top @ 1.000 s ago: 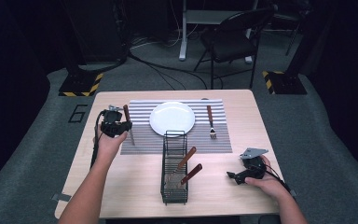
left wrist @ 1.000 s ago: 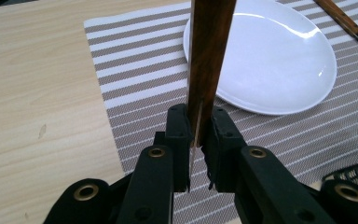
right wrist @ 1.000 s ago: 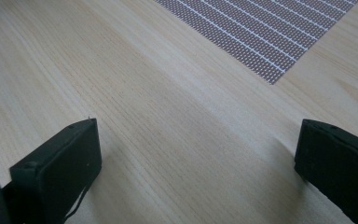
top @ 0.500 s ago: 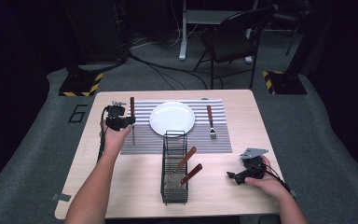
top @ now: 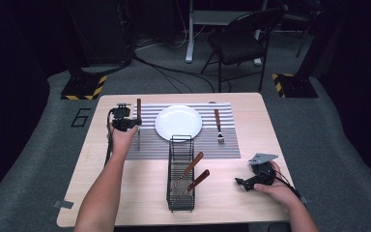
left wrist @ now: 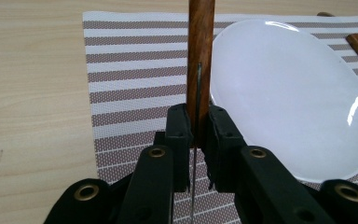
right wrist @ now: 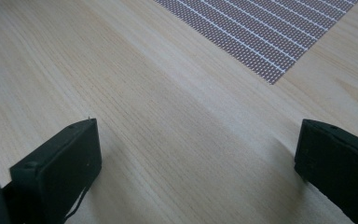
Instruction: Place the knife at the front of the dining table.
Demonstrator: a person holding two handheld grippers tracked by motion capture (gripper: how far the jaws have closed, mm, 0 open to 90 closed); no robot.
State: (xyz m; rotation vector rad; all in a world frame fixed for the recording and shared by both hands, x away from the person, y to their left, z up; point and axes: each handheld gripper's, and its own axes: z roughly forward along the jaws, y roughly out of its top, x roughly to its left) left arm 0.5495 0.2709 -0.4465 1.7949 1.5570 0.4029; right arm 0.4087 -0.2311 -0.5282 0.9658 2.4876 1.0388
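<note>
My left gripper (top: 131, 123) is over the left side of the striped placemat (top: 149, 145), shut on a wooden-handled knife (top: 138, 109). In the left gripper view the brown handle (left wrist: 200, 51) rises from between the jaws of the left gripper (left wrist: 198, 128), with the thin blade seen edge-on. The white plate (left wrist: 289, 98) lies just to its right. Over bare wood at the front right, my right gripper (top: 240, 182) is open. In the right gripper view the right gripper (right wrist: 196, 154) has nothing between its jaws.
A black wire caddy (top: 181, 193) stands at the front middle with two wooden-handled utensils (top: 193, 165) in it. A wooden-handled fork (top: 218, 126) lies on the mat right of the plate (top: 178, 122). A chair (top: 241, 41) stands beyond the table.
My left gripper has carried the knife a little forward and to the right, closer to the plate's left side. The right gripper has not moved.
</note>
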